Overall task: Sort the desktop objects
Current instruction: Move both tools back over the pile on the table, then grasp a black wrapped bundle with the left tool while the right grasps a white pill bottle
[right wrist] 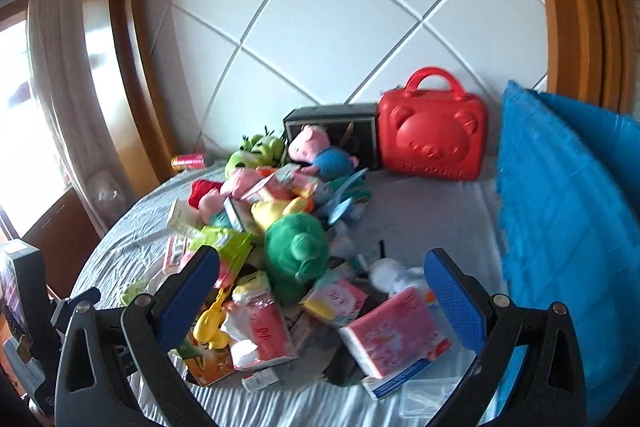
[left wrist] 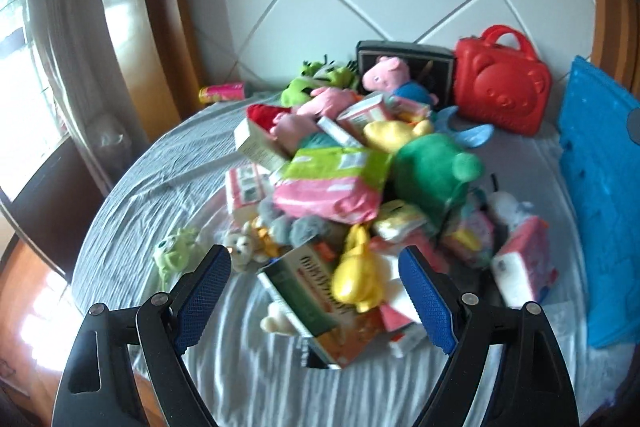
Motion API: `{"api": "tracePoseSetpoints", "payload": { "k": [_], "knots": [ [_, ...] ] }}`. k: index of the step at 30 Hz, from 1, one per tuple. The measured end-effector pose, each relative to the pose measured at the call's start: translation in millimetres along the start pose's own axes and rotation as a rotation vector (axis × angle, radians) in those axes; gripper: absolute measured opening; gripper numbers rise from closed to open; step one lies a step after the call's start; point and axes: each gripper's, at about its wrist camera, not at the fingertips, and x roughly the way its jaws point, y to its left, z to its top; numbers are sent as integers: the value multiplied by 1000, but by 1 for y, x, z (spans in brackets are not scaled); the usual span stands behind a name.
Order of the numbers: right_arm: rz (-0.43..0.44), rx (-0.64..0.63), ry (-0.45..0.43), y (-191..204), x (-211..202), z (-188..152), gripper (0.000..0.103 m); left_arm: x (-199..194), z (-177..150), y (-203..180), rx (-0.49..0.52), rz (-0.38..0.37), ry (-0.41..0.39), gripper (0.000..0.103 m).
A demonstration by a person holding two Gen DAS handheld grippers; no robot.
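Observation:
A heap of toys and packets lies on the grey striped cloth point(left wrist: 132, 187). My left gripper point(left wrist: 316, 267) is open above the heap's near edge, over a green-and-orange box point(left wrist: 312, 303) and a yellow plastic toy point(left wrist: 358, 275). A green plush point(left wrist: 432, 175), a pink-and-green packet point(left wrist: 332, 187) and a pink pig plush point(left wrist: 386, 75) sit further back. My right gripper point(right wrist: 322, 267) is open and holds nothing, with the green plush point(right wrist: 296, 251) and a pink tissue pack point(right wrist: 394, 339) showing between its fingers.
A red bear-faced case point(left wrist: 502, 83) point(right wrist: 432, 135) and a dark box point(right wrist: 336, 123) stand at the back by the white tiled wall. A blue crate point(left wrist: 596, 195) point(right wrist: 560, 219) lines the right side. A small green plush point(left wrist: 176, 251) lies apart at the left. Wooden frame and curtain are left.

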Motion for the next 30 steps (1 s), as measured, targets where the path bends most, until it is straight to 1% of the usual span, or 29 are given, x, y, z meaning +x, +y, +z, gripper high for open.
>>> {"api": "tracePoseSetpoints", "payload": {
  "k": [1,4,8,11,13,15,19,21,24,25,26,27,30],
  "knots": [
    [0,1,36,11,15,-10,103,12,-4,11,1,5,25,86],
    [-10,0,148,34,56,-43,103,44,-23,29,-7,-3,109,86],
    [-30,-57,290,46,92,-87,103,72,-46,19,-8,-37,199,86],
    [-29,-130,355,48,111,-107,103,85,-61,6,-19,-45,242,86],
    [-22,-155,381,45,119,-118,103,88,-71,-2,-31,-45,263,86],
    [6,-155,411,39,124,-128,103,89,-81,-8,-46,-33,274,86],
    [88,-199,467,32,134,-150,103,88,-100,-12,-89,0,290,86],
    [137,-222,482,32,136,-160,103,84,-112,-11,-93,14,287,86],
    [202,-240,494,32,139,-170,103,80,-129,-7,-95,34,288,86],
    [218,-244,488,32,139,-171,103,80,-134,-5,-98,40,290,85],
    [231,-247,482,31,139,-172,103,80,-137,-4,-103,46,285,82],
    [238,-251,480,31,140,-173,103,80,-140,-4,-109,52,278,78],
    [250,-272,485,31,146,-177,102,84,-141,-7,-113,43,259,77]
  ]
}}
